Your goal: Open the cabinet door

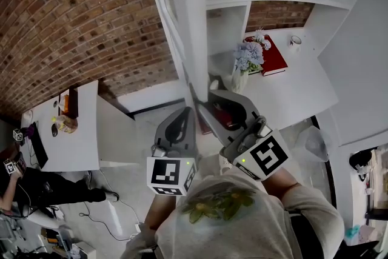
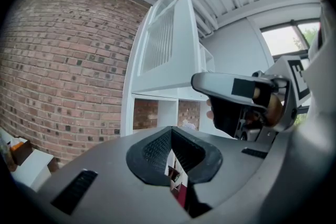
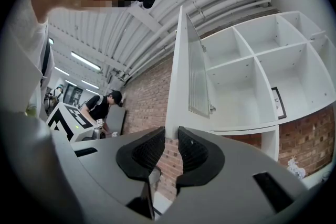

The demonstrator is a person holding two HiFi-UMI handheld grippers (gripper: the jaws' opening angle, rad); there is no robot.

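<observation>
Right hand-held gripper, seen from the head, reaches the free edge of a tall white cabinet door. The left hand-held gripper hangs just beside it.

Left gripper view: jaws closed tip to tip, empty.

Right gripper view: jaws part-way apart, pads clamped on the door's edge. The door stands swung well out from the white open shelving. Probably only letting go remains.

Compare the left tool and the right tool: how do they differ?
The right tool has the cabinet door edge between its opening jaws; the left tool has its jaws together, empty. The right tool reaches to the door; the left tool stops short of it. Both are grey and two-jawed.
</observation>
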